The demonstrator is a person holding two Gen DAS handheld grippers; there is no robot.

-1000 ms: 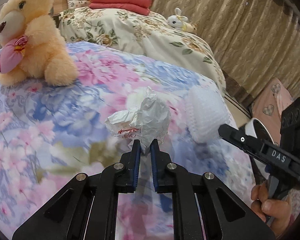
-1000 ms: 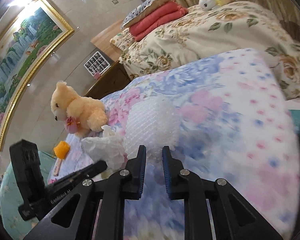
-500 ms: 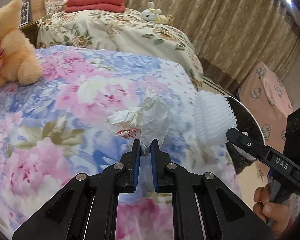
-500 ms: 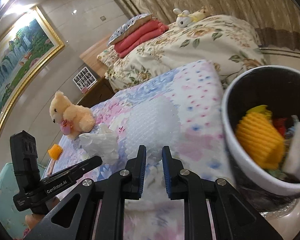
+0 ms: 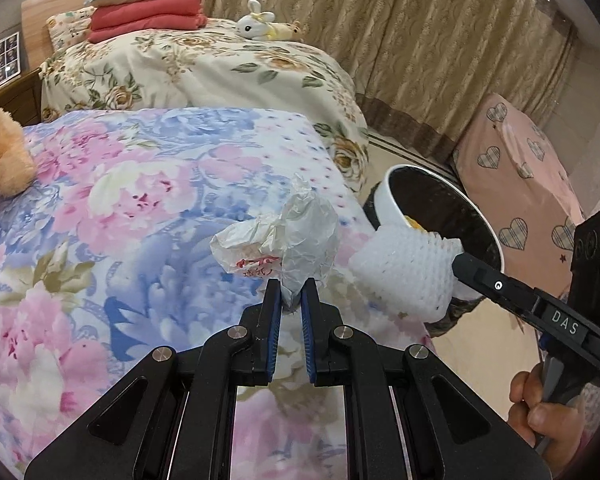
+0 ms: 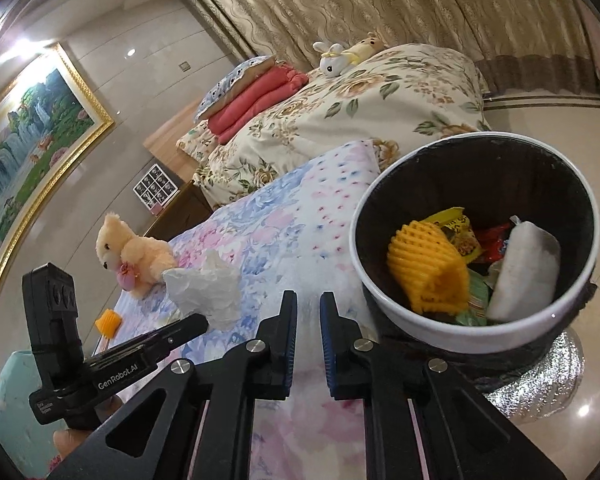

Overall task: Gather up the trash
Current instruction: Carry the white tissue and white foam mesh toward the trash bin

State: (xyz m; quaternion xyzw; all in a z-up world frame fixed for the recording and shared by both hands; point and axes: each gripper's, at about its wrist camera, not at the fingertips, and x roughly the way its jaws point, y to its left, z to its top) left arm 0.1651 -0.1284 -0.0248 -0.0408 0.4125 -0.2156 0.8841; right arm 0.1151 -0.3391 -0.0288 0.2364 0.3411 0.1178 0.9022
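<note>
My left gripper (image 5: 291, 296) is shut on a crumpled white wrapper with red print (image 5: 284, 236), held above the flowered bedspread (image 5: 120, 220). In the right wrist view this wrapper (image 6: 206, 284) hangs at the left gripper's (image 6: 200, 322) tip. My right gripper (image 5: 456, 262) is shut on a white foam net (image 5: 404, 270) at the near rim of the white bin with a black liner (image 5: 384, 204). From the right gripper (image 6: 308, 304) itself the net is hard to tell from the pale bedspread. The bin (image 6: 460, 340) holds a yellow foam net (image 6: 428, 268), wrappers and a white pad (image 6: 524, 268).
A teddy bear (image 6: 128, 252) and a small orange object (image 6: 108, 320) lie on the near bed. A second bed with a flowered cover (image 5: 220, 64) stands behind. A pink heart-patterned cover (image 5: 520, 184) is right of the bin, with silver foil (image 6: 540, 384) beneath it. A hand (image 5: 540, 412) grips the right handle.
Both grippers have swung right across the bed, carrying the wrapper and the foam net. The bin has come into view, and the foam net has reached its rim.
</note>
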